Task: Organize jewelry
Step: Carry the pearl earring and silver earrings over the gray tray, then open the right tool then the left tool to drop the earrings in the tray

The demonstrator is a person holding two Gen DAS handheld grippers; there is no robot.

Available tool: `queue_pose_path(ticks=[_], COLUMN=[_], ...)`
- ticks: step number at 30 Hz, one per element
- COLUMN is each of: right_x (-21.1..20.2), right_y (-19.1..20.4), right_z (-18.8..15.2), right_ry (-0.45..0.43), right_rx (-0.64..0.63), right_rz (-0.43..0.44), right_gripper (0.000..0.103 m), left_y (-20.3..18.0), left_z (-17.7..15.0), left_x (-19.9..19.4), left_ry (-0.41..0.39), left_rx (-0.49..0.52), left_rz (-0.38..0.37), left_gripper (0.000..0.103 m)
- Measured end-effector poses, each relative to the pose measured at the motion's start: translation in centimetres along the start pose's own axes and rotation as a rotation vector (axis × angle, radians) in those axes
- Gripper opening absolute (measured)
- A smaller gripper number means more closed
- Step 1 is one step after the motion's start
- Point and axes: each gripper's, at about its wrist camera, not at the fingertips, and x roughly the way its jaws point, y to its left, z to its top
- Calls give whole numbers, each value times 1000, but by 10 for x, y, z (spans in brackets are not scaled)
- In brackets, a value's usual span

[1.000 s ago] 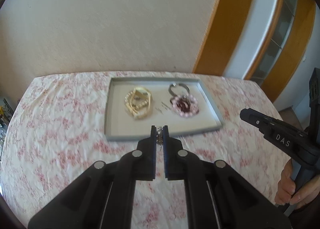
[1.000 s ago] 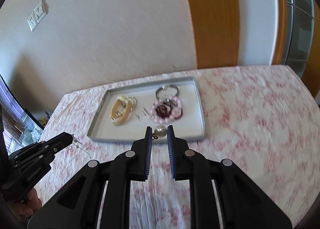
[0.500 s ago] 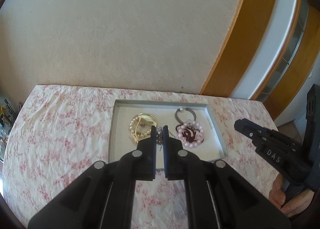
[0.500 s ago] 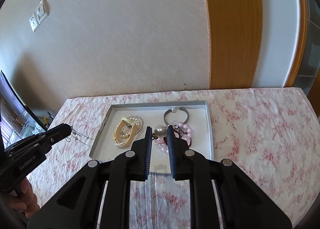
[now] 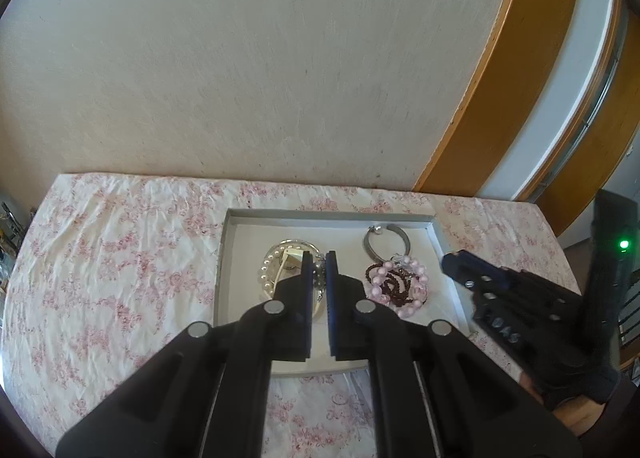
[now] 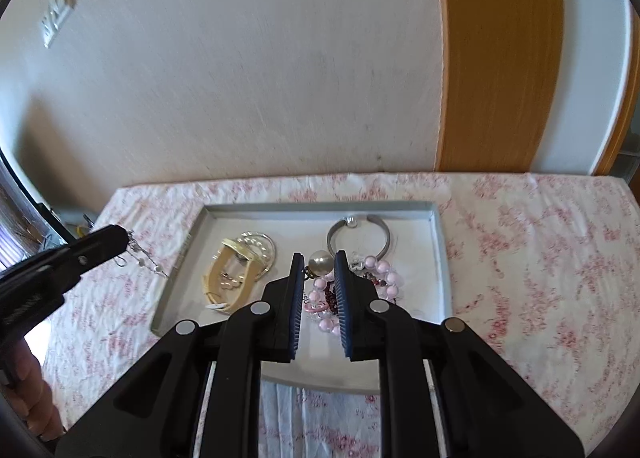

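Observation:
A grey tray (image 5: 226,254) (image 6: 438,254) lies on the flowered tablecloth. In it are gold and pearl bangles (image 5: 276,262) (image 6: 240,270), a silver cuff (image 5: 394,232) (image 6: 358,232) and a pink bead bracelet (image 5: 396,286) (image 6: 384,270). My left gripper (image 5: 319,258) is shut on a thin silver chain piece (image 5: 319,278) above the tray's middle; the chain dangles from its tip in the right wrist view (image 6: 144,258). My right gripper (image 6: 319,258) is shut on a large pearl earring (image 6: 320,263) above the pink bracelet.
A beige wall stands right behind the table, with a wooden door frame (image 6: 496,58) at the right. The tablecloth (image 5: 120,278) stretches to both sides of the tray. A wall switch (image 6: 58,16) is at the upper left.
Both grippers have moved forward from the table's near side to above the tray, each still holding its piece. The cameras have tilted up, showing more wall.

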Motion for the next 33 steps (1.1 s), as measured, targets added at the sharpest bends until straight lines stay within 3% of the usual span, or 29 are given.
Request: queue_pose_path(ticks=[13, 15, 17, 24, 33], right_x=[35, 35, 34, 38, 43], right_y=[-3, -5, -6, -12, -22], right_z=[-4, -4, -5, -6, -13], right_ry=[56, 59, 55, 69, 97], right_rx=[-28, -24, -18, 0, 27], right_rz=[-10, -11, -14, -24, -45], right_gripper=[17, 25, 40, 48, 49], left_y=[4, 3, 3, 3, -1], left_z=[-2, -2, -3, -5, -2], left_x=[31, 34, 37, 50, 64], left_ry=[42, 47, 51, 72, 87], left_rx=[-13, -12, -10, -9, 3], left_rz=[-18, -20, -21, -27, -42], left_gripper=[6, 6, 6, 6, 6])
